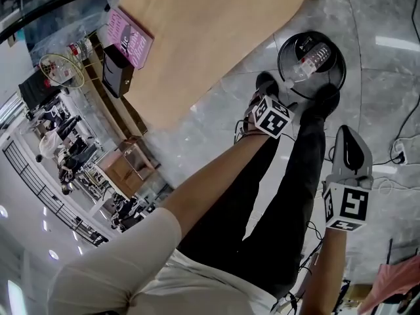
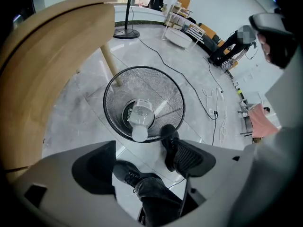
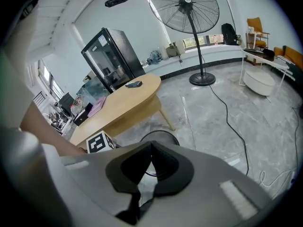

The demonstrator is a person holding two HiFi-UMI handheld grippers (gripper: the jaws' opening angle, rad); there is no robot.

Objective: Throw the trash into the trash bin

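Bottle: a clear plastic bottle (image 2: 138, 115) with a white cap lies inside the bin (image 2: 165, 86), free of both grippers, its cap end toward the person's feet
Bin: round, black wire mesh, standing on the grey marble floor (image 1: 387, 18) just beside a leg of the table (image 1: 216, 25)
Left gripper: the left gripper (image 2: 142, 161) is held over the near side of the bin and points steeply down; its jaws are spread wide and grip nothing (only shoes, a trouser leg and floor show through the gap)
Right gripper: the right gripper (image 3: 151, 151) is off to the person's right, well apart from the bin and tilted downward; its fingertips are pressed together with nothing between them
Shoes: two black shoes (image 2: 169, 138) stand on the floor at the bin's near rim; the head view shows one on each side of that rim
Table: light wood with a rounded edge that comes near the bin; a pink book (image 1: 129, 38) and a black box (image 1: 117, 71) sit just beside each other at its far end
Fan: a tall black fan (image 3: 184, 6) stands on the floor beyond the table in the right gripper view
Cable: a black cable (image 3: 227, 117) trails across the floor from near the fan's base
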